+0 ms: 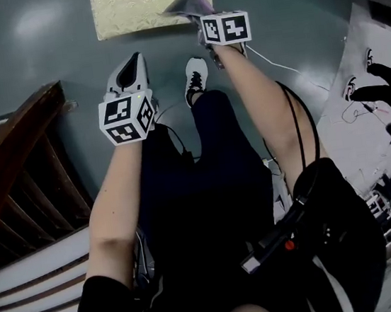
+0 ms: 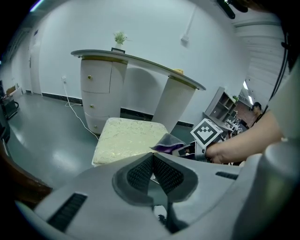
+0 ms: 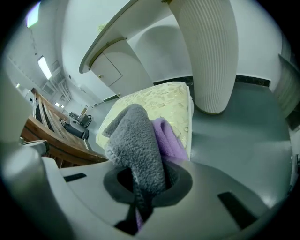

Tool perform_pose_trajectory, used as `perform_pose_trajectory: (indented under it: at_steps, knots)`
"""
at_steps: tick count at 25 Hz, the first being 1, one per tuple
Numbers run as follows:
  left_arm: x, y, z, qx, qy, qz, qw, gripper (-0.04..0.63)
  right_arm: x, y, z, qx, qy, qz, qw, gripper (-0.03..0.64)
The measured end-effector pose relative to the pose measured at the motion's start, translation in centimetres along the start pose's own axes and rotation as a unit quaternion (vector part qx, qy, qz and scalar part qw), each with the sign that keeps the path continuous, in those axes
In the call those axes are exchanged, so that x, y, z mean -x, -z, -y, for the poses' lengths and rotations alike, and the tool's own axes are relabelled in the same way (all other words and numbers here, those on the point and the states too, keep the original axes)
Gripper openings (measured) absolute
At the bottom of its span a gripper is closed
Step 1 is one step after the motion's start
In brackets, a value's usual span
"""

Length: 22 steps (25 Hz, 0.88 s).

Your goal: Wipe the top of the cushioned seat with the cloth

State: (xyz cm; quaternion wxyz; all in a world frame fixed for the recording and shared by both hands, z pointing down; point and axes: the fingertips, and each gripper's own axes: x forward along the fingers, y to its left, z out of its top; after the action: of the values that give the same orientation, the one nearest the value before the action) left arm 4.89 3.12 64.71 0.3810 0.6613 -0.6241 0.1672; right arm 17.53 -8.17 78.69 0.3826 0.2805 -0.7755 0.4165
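While the person stood on the glossy grey-green floor [image 1: 38, 44], the right gripper [image 3: 146, 183] had its jaws pinched on a fluffy grey and purple cloth [image 3: 137, 140]. The loose end of the cloth stood out beyond the jaws, at the near right corner of the pale yellow square cushioned seat [image 1: 135, 8]. I could not tell whether the cloth touched the seat top. The left gripper [image 2: 152, 165] had its ribbed pads pressed together with nothing between them. It hung over the floor, nearer to the person than the seat and well apart from the cloth. A dark wooden slatted chair [image 1: 20, 150] stood at the person's left. Behind the seat stood a white curved counter [image 2: 140, 61].
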Motion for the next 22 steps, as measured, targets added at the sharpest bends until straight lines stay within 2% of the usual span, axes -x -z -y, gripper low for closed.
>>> perform_pose_trajectory:
  at_steps: [5, 9, 13, 18, 20, 22]
  knots:
    - [0.4, -0.3, 1.1, -0.009, 0.013, -0.001, 0.9999, 0.005, 0.6, 0.5, 1.6, 0.009, 0.003, -0.009, 1.0, 0.027]
    - [0.7, -0.8, 1.0, -0.022, 0.022, 0.003, 0.9995, 0.005, 1.7, 0.6, 2.5, -0.002, 0.031, -0.01, 0.999, 0.028]
    - [1.8, -2.5, 1.4, -0.034, 0.034, 0.011, 0.9988, 0.005, 5.1, 0.2, 2.0, -0.015, 0.026, 0.021, 0.999, 0.029]
    - [5.1, -5.7, 2.7, -0.059, 0.067, 0.023, 0.9958, 0.005, 12.6, -2.2, 0.6, -0.016, 0.048, 0.077, 0.996, 0.031]
    - [6.7, -7.2, 2.6, -0.078, 0.067, 0.028, 0.9943, 0.005, 15.4, -3.3, -0.9, 0.001, 0.052, 0.096, 0.994, 0.031]
    - [8.5, -8.7, 1.9, -0.088, 0.055, 0.038, 0.9939, 0.003, 17.9, -4.4, -2.9, 0.039, 0.06, 0.114, 0.991, 0.032]
